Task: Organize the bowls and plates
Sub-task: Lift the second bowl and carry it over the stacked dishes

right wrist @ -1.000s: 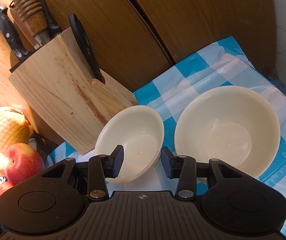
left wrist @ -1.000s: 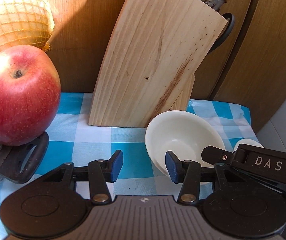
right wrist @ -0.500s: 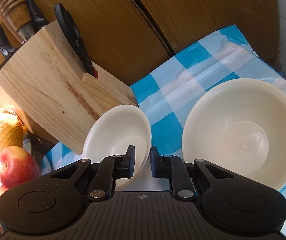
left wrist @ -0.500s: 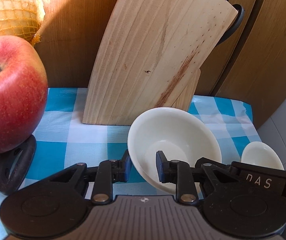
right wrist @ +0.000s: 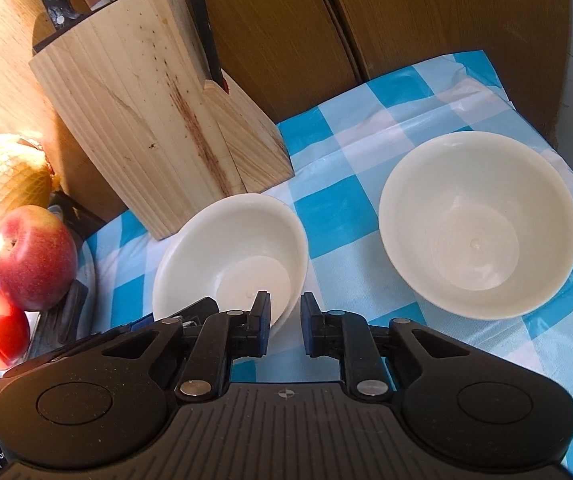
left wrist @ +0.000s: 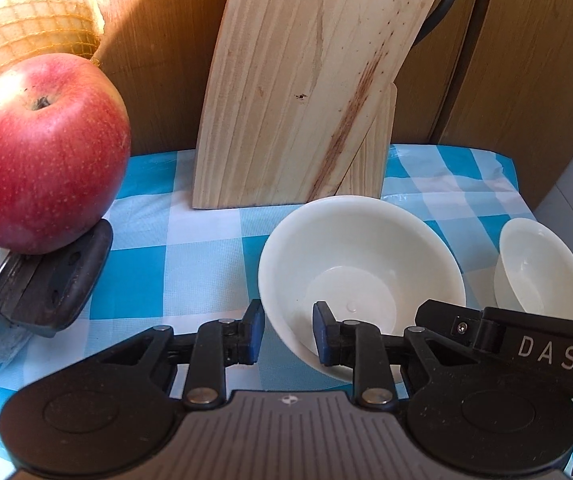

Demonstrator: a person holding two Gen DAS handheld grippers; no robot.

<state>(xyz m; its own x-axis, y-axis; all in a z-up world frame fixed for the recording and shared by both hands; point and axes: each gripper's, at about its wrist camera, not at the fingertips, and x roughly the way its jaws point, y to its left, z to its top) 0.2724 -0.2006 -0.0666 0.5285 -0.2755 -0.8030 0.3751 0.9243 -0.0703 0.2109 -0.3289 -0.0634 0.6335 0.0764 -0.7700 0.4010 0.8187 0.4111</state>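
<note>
Nearer bowl [left wrist: 362, 264]: upright on the checked cloth [left wrist: 190, 264], just in front of the knife block [left wrist: 306, 92]; larger bowl [left wrist: 542, 268] sits apart, to its right.
Left view, tool: left gripper [left wrist: 288, 334] has just been closing; the bowl's near-left wall fills the narrow gap, one pad outside, one inside. Reads as clamped.
Left view, surroundings: apple [left wrist: 42, 152] at far left, resting on a dark handle.
Right view, tool: right gripper [right wrist: 286, 320] has just been opening a little; pads slightly apart at the same bowl's near-right rim, cloth showing between them. Not clamped, I judge.
Right view only: the larger bowl's true size, knife handles in the block, a second fruit below the apple.
Left view only: the wall actually caught between pads.
Risk: a one-sided pinch on a sloped, smooth wall could slip or tip the bowl on lifting.
Risk: the block stands close behind; a forward swing could knock it.
</note>
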